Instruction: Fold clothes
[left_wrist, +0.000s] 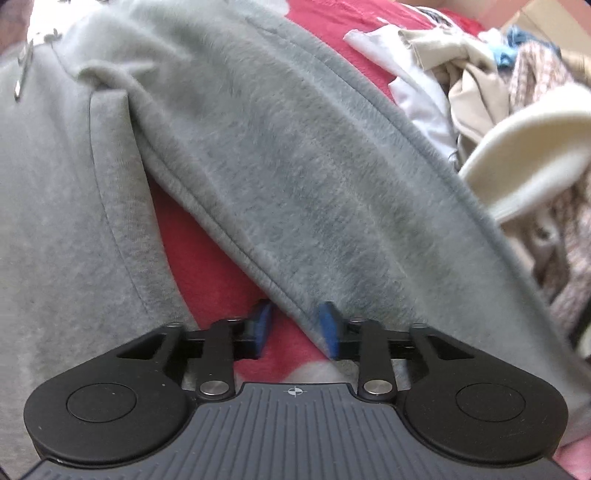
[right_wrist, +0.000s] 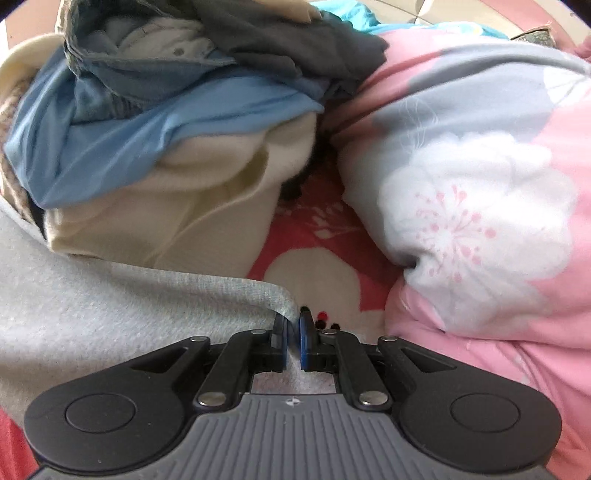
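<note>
A grey fleece garment (left_wrist: 280, 158) lies spread over a red patterned blanket (left_wrist: 207, 258). One folded part of it runs diagonally across the left wrist view, with a pocket seam at the left. My left gripper (left_wrist: 293, 328) stands open at that part's hemmed edge, its blue pads (left_wrist: 330, 326) apart; the right pad touches the hem and red blanket shows between them. In the right wrist view the same grey garment (right_wrist: 92, 306) fills the lower left. My right gripper (right_wrist: 293, 341) is shut on its ribbed edge (right_wrist: 275, 293), pinched between the blue pads.
A heap of unfolded clothes (right_wrist: 166, 110) in cream, light blue, dark grey and denim sits behind the garment. A pink and grey floral quilt (right_wrist: 480, 192) bulges at the right. In the left wrist view, cream and white clothes (left_wrist: 517, 129) lie at the right.
</note>
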